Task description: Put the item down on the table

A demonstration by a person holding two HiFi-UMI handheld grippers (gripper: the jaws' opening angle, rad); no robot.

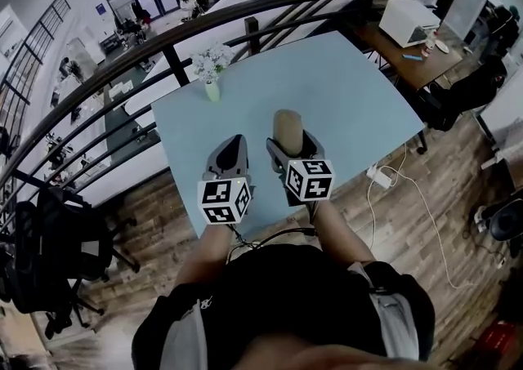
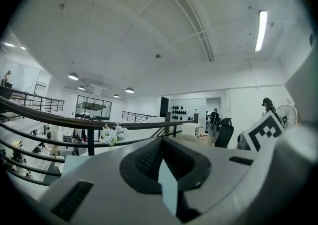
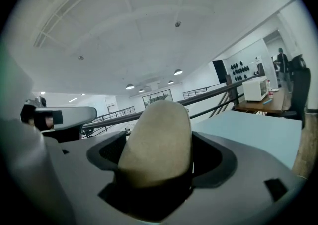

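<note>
Item: tan, rounded, matte, clamped in right gripper.

Base of your item buried in the right gripper, your torso cut off below, people too tiny

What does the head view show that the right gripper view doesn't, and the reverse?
Head view only: the marker cubes on the left gripper and right gripper, the person's forearms, the wooden floor. Right gripper view only: the ceiling lights, and up close the jaws closed on the sides of the tan item. Both: the tan item, the light blue table, the dark railing.
</note>
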